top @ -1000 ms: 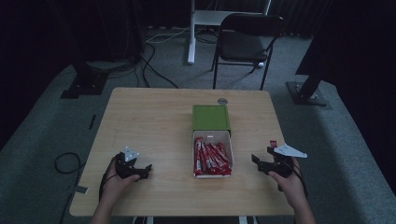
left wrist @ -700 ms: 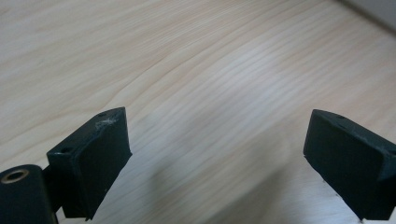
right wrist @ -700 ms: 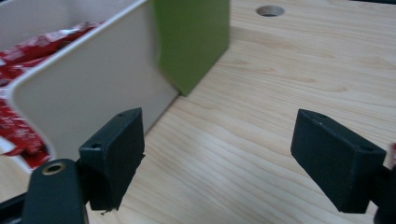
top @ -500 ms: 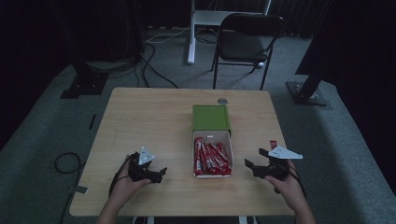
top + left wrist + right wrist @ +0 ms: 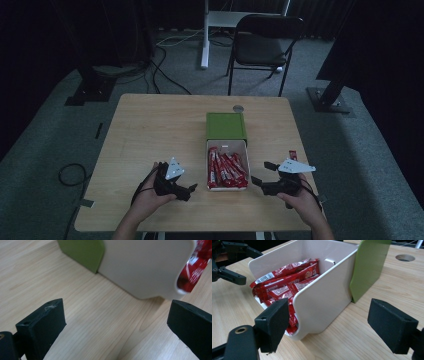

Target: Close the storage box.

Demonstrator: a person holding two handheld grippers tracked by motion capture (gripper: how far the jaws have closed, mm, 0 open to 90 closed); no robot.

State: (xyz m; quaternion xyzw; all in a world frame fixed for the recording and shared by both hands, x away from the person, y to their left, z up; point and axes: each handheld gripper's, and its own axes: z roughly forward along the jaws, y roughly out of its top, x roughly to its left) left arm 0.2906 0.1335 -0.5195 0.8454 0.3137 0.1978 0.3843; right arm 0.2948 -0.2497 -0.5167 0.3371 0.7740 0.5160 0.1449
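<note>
1. My left gripper (image 5: 189, 190) sits on my left hand (image 5: 150, 192) at the near edge of the table (image 5: 150, 125). Its jaws stand wide apart and have just been opening further, with nothing between them but bare wood.

2. In the left gripper view the white box (image 5: 147, 267) lies ahead of my left fingers (image 5: 47, 322) — just beyond their tips, apart from both pads, its rounded near corner above the gap.

3. My right gripper (image 5: 260, 184), on my right hand (image 5: 300, 200), is likewise released. Its jaws are spread, and no pad presses on anything.

4. In the right gripper view the white box (image 5: 322, 302) stands between my right fingers (image 5: 273, 320) and a little beyond them. Its near corner is close by the left pad; whether they touch I cannot tell.

5. The red packets (image 5: 227, 167) fill the white box (image 5: 212, 187), lying lengthwise in a loose heap — seen again in the right gripper view as red packets (image 5: 284, 282), and at the upper right of the left gripper view as red packets (image 5: 195, 267).

6. The green lid (image 5: 226, 126) lies flat against the far end of the box, beyond both pairs of fingers.

7. From above, the box sits midway between my two grippers, near each and held by neither.
</note>
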